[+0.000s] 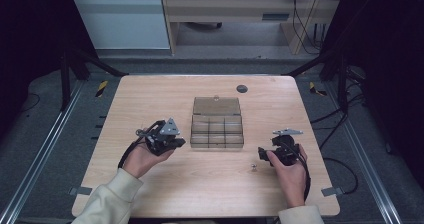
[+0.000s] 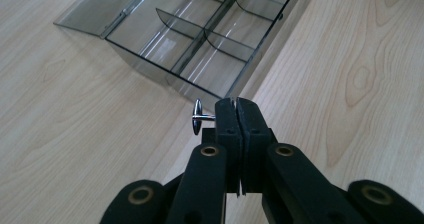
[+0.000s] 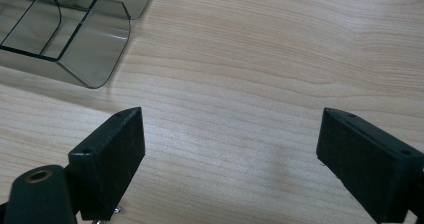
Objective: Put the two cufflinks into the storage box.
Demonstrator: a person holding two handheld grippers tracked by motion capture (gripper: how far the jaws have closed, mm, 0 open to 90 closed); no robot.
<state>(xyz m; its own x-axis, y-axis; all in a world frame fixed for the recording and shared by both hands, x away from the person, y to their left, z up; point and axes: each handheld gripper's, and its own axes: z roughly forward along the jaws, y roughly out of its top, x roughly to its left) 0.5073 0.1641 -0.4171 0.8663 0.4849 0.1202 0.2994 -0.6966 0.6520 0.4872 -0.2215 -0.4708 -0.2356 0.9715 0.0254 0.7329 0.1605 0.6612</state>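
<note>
A smoky clear compartment box (image 1: 217, 130) lies open in the middle of the wooden table, its lid (image 1: 216, 105) folded back and its cells empty. My left gripper (image 1: 172, 140) hovers just left of the box. In the left gripper view, the left gripper (image 2: 236, 105) is shut on a small silver stud (image 2: 197, 117) whose round head sticks out to the left, near the box (image 2: 200, 34) corner. My right gripper (image 1: 274, 149) stands right of the box, and its pads (image 3: 107, 159) are wide apart over bare wood. A second silver stud (image 1: 253, 167) lies on the table beside it.
A black round grommet (image 1: 242, 88) sits in the tabletop near the far edge. The box corner (image 3: 75, 39) lies ahead and left of the right gripper. Dark frame posts and cables stand around the table, with bare wood in front of the box.
</note>
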